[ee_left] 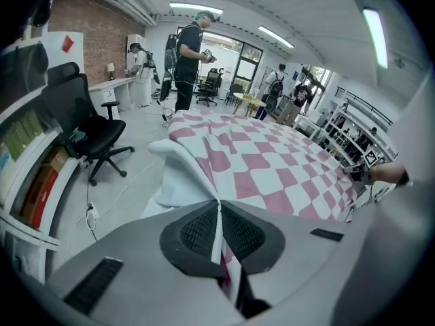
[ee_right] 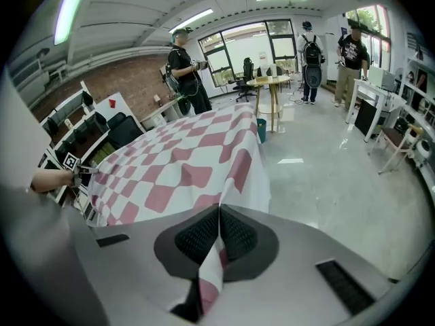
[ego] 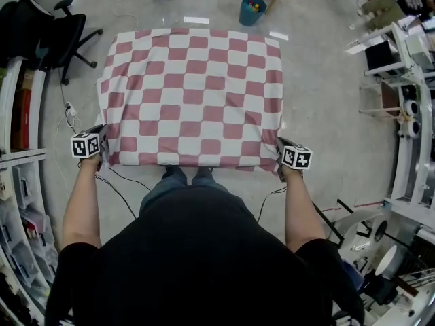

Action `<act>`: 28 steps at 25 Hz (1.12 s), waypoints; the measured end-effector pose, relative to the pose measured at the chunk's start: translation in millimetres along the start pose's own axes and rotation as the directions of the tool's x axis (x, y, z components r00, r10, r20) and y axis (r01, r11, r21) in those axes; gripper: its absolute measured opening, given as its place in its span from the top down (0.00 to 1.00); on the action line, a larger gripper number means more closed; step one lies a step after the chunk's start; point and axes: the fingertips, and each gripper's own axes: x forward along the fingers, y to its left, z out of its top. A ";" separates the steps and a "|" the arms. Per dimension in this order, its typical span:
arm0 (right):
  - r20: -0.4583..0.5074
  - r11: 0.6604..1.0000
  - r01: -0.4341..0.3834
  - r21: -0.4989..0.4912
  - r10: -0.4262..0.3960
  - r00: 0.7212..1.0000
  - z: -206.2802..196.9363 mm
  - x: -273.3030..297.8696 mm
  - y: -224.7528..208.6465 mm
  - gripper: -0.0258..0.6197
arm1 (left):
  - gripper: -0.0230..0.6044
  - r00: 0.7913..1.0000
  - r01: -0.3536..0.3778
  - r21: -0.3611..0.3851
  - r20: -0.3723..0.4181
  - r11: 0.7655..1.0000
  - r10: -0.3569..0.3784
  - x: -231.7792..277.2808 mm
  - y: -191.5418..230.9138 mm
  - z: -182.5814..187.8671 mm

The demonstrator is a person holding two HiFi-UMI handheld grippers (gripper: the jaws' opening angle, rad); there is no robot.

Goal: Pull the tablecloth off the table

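A red-and-white checked tablecloth [ego: 194,97] covers the whole table in front of me. My left gripper [ego: 102,145] is shut on the cloth's near left corner, and my right gripper [ego: 279,151] is shut on its near right corner. In the left gripper view the tablecloth [ee_left: 258,161] runs pinched between the two dark pads [ee_left: 197,233], with a fold lifted off the table edge. The right gripper view shows the tablecloth [ee_right: 183,161] squeezed between that gripper's pads [ee_right: 238,236] as well, and the opposite hand with its marker cube [ee_right: 70,160] at the far left.
A black office chair [ego: 64,32] stands off the table's far left corner, and a blue bucket [ego: 252,9] sits beyond the far edge. Shelving lines the left wall [ego: 17,155]; racks with equipment [ego: 408,94] line the right. Cables lie on the floor near my feet. Several people stand farther off.
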 end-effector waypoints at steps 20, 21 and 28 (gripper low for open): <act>0.211 0.998 -0.061 0.028 0.053 0.976 -54.5 -80.7 44.8 0.91 | 0.93 0.972 0.170 -0.013 0.168 0.985 -0.166 -79.9 -64.2 -44.0; 0.226 0.998 -0.058 0.030 0.049 0.973 -60.4 -86.3 50.3 0.91 | 0.93 0.966 0.187 -0.007 0.181 0.982 -0.183 -85.7 -66.6 -47.3; 0.301 0.998 -0.038 0.046 0.022 0.953 -65.6 -123.9 81.0 0.91 | 0.93 0.929 0.275 0.004 0.258 0.961 -0.267 -128.5 -76.2 -47.8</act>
